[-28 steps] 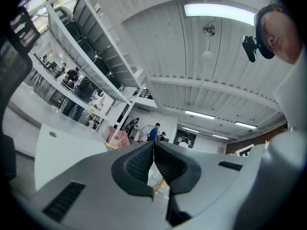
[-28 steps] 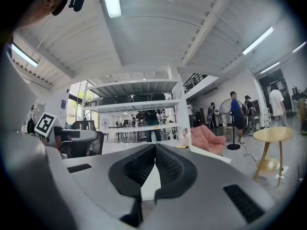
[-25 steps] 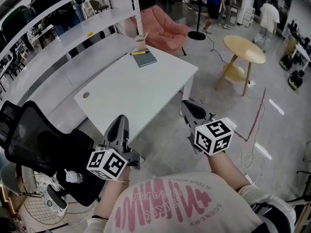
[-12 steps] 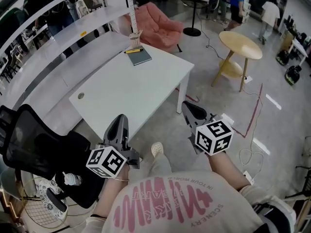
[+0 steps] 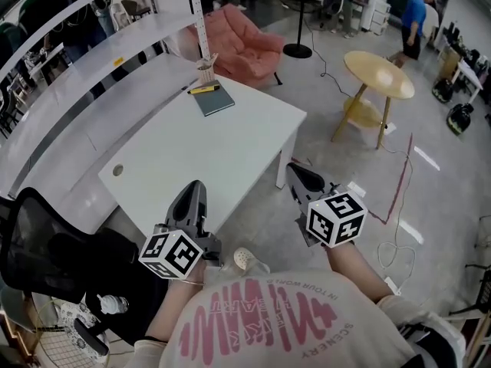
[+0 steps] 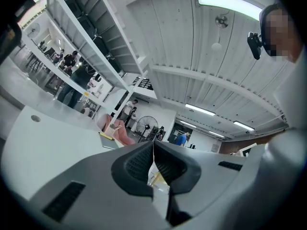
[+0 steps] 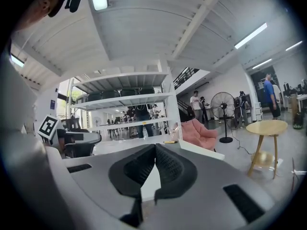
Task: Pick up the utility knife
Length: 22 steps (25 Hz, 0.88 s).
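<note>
**Yellow slim utility knife (image 5: 202, 89) is waiting a long reach away**

It's lying along the far edge of a grey-blue notebook (image 5: 215, 100) at the far end of the white rectangular table (image 5: 184, 159). Grey left gripper (image 5: 193, 188) and grey right gripper (image 5: 296, 172) are hanging by the table's near edge, both with jaws pressed together on nothing. I'm guessing it's light, stiff and a bit slick, so pinching mid-handle, away from the blade end, looks safest.

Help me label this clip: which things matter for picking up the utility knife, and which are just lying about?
Job: utility knife, white table, left gripper, right gripper (both shut, empty).
Lying about: notebook, pink sofa, round table, office chair.
</note>
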Each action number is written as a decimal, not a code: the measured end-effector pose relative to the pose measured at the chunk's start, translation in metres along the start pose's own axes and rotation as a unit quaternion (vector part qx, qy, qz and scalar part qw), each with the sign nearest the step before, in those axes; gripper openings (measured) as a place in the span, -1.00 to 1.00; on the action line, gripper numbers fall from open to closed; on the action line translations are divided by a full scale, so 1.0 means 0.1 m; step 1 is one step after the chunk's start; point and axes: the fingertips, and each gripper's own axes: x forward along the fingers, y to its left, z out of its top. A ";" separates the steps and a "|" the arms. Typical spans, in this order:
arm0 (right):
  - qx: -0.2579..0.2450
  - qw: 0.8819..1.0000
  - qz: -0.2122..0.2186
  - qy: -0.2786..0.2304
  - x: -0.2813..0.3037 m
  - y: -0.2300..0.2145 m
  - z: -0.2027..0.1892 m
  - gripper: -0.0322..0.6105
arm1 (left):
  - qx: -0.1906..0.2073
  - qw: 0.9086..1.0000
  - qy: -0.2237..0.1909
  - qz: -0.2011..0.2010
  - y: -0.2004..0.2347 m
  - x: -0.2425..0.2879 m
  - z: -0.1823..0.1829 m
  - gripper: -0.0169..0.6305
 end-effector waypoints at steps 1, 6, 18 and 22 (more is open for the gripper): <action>0.001 1.000 0.002 0.000 0.11 -0.04 0.04 -0.85 | -0.001 1.000 0.002 -0.002 0.04 0.12 0.03 -0.87; -0.002 1.000 0.013 -0.005 0.78 -0.27 0.36 -0.85 | 0.011 1.000 -0.009 -0.006 0.30 0.77 0.44 -0.87; 0.003 1.000 0.011 -0.009 2.13 -0.73 0.89 -0.85 | 0.012 1.000 -0.017 -0.001 1.09 1.87 1.09 -0.87; 0.005 1.000 0.010 0.000 2.43 -0.79 0.90 -0.85 | 0.005 1.000 -0.010 0.008 1.31 1.99 1.11 -0.87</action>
